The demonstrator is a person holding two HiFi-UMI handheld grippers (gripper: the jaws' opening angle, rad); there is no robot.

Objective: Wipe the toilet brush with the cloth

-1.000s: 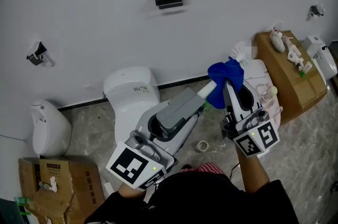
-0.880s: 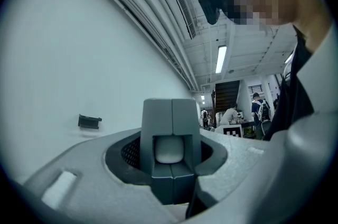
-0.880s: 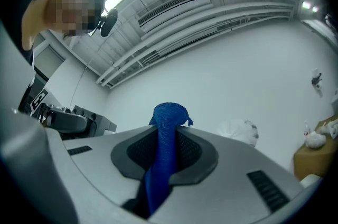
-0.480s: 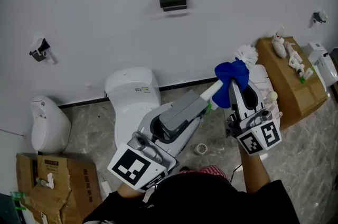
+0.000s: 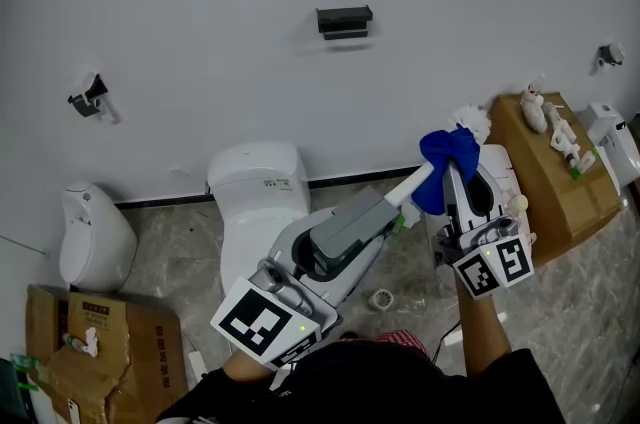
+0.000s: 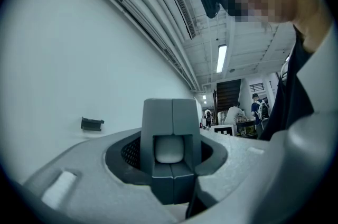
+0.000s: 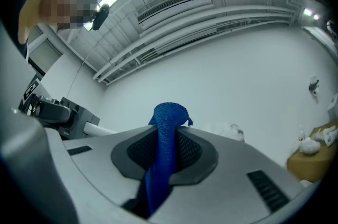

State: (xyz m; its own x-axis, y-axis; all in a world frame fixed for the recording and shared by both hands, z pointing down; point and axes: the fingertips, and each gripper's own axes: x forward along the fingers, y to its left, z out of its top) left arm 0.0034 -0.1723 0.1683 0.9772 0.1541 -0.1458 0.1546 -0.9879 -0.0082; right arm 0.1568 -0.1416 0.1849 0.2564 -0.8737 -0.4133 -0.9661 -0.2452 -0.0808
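Note:
The white toilet brush handle (image 5: 412, 184) runs up to the right from my left gripper (image 5: 392, 204), which is shut on it. The handle's end (image 6: 169, 149) shows between the closed grey jaws of the left gripper (image 6: 172, 112). A blue cloth (image 5: 447, 160) is bunched round the handle just below the white bristle head (image 5: 470, 121). My right gripper (image 5: 455, 176) is shut on the cloth. In the right gripper view the cloth (image 7: 166, 128) stands up between the jaws, with the handle (image 7: 97, 128) at left and the bristles (image 7: 233, 129) faint behind.
A white toilet (image 5: 255, 192) stands below by the wall. To its left stands a white fixture (image 5: 95, 234). An open cardboard box (image 5: 555, 167) with small items is at right, and more boxes (image 5: 90, 342) at lower left. A tape roll (image 5: 380, 299) lies on the floor.
The cloth in my right gripper has slid up the handle toward the bristle head, leaving more bare handle below it. Both grippers sit slightly further right in the view.

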